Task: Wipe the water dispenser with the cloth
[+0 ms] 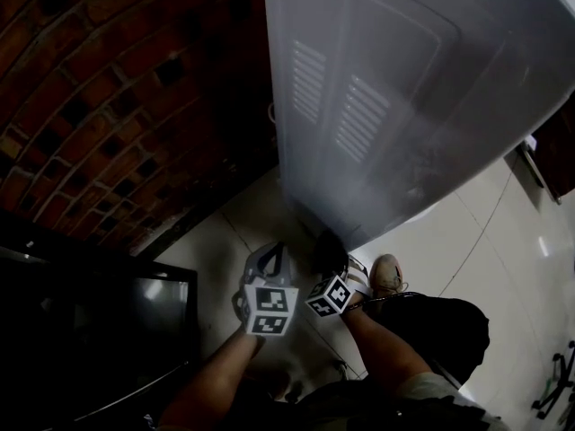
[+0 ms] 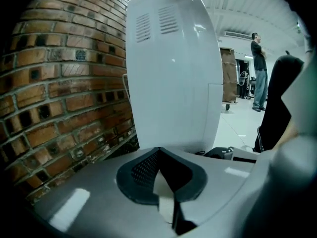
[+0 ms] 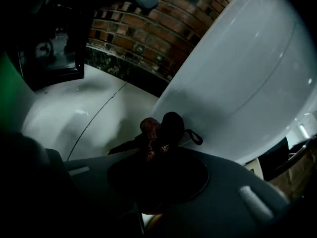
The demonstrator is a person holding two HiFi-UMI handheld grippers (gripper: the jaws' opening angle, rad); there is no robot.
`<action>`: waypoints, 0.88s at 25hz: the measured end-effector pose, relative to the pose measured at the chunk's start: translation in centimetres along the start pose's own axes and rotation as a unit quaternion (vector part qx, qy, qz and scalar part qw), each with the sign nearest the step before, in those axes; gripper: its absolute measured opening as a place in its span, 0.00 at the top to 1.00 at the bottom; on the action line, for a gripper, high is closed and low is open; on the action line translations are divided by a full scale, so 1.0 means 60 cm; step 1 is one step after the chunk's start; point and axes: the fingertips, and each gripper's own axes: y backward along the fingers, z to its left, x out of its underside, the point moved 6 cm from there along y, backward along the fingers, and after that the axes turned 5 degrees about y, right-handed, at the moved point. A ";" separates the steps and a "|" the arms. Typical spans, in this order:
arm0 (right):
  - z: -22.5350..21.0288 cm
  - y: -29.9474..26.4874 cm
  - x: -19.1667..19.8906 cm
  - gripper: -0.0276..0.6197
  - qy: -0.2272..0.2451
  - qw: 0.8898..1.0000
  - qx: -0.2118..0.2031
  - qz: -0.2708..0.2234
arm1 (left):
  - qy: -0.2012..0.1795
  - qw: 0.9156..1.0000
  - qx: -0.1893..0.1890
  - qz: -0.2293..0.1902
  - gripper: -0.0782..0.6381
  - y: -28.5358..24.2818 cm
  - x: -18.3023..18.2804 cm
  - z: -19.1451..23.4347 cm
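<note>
The white water dispenser (image 1: 404,88) stands against the brick wall, and I see its vented back panel from above. My right gripper (image 1: 329,266) is shut on a dark bunched cloth (image 1: 330,248) low beside the dispenser's bottom corner. In the right gripper view the cloth (image 3: 161,132) sticks out of the jaws just in front of the dispenser's white side (image 3: 247,73); whether they touch is unclear. My left gripper (image 1: 274,253) hangs beside it to the left, jaws together and empty. In its own view the left gripper (image 2: 158,152) points at the dispenser (image 2: 173,68).
A brick wall (image 1: 108,106) runs along the left. A black cabinet (image 1: 90,330) stands at the lower left. Pale floor tiles (image 1: 485,241) lie to the right, with my shoe (image 1: 386,275) near the dispenser's base. A person (image 2: 258,71) stands far off in the room.
</note>
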 end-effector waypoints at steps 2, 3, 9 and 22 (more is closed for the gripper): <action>0.000 -0.003 0.001 0.82 -0.006 1.000 -0.013 0.001 | 0.001 1.000 -0.004 0.000 0.89 0.002 -0.004 0.001; -0.002 0.000 -0.001 0.82 -0.008 1.000 -0.018 -0.003 | 0.000 1.000 -0.005 -0.002 0.89 0.004 -0.008 -0.001; -0.045 0.075 -0.055 0.82 -0.038 0.992 -0.080 -0.092 | -0.009 0.999 -0.015 -0.041 0.89 0.035 -0.069 -0.009; -0.214 0.431 -0.232 0.82 0.001 0.917 -0.184 -0.353 | 0.034 0.987 -0.073 -0.142 0.89 0.186 -0.232 0.002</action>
